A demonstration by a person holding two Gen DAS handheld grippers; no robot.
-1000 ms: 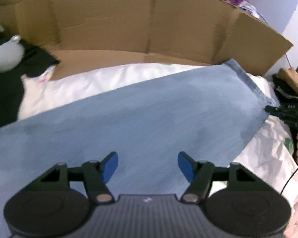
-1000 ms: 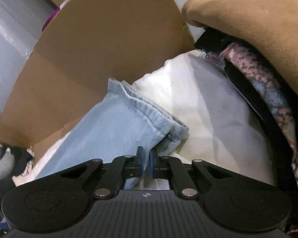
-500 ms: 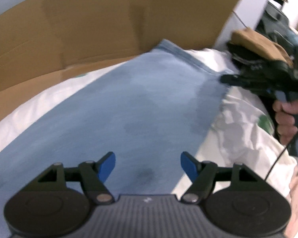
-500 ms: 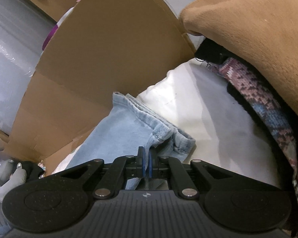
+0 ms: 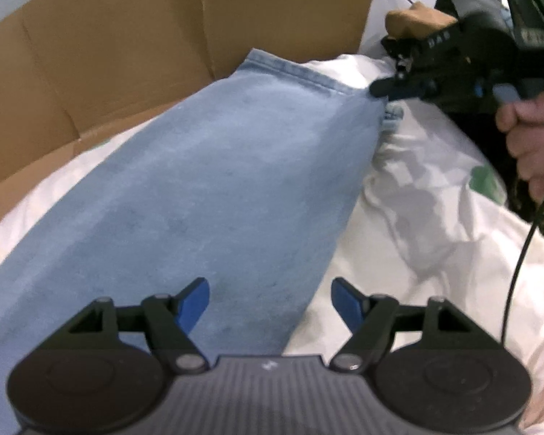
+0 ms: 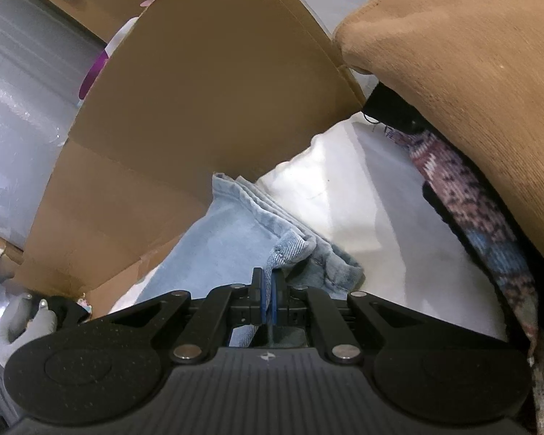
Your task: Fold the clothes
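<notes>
Light blue denim jeans leg (image 5: 206, 181): laid flat across white rumpled bedsheet (image 5: 435, 224), hem end near brown cardboard sheet (image 5: 127, 47); L gripper (image 5: 270, 302): blue pads wide apart over the denim's near edge, jaws just been opening, nothing gripped; R gripper (image 6: 268, 299): pads pinched tight on hem corner of the denim (image 6: 290, 250); tan fabric pile (image 6: 471, 54) w/ patterned knit under it, right of sheet.

Jeans (image 5: 214, 188) lie flat on bedsheet (image 5: 435, 217). Cardboard (image 5: 134, 47) stands behind them. Folded clothes pile (image 6: 471, 90) sits right of the hem. Right tool (image 6: 268, 293) pinches hem corner.
</notes>
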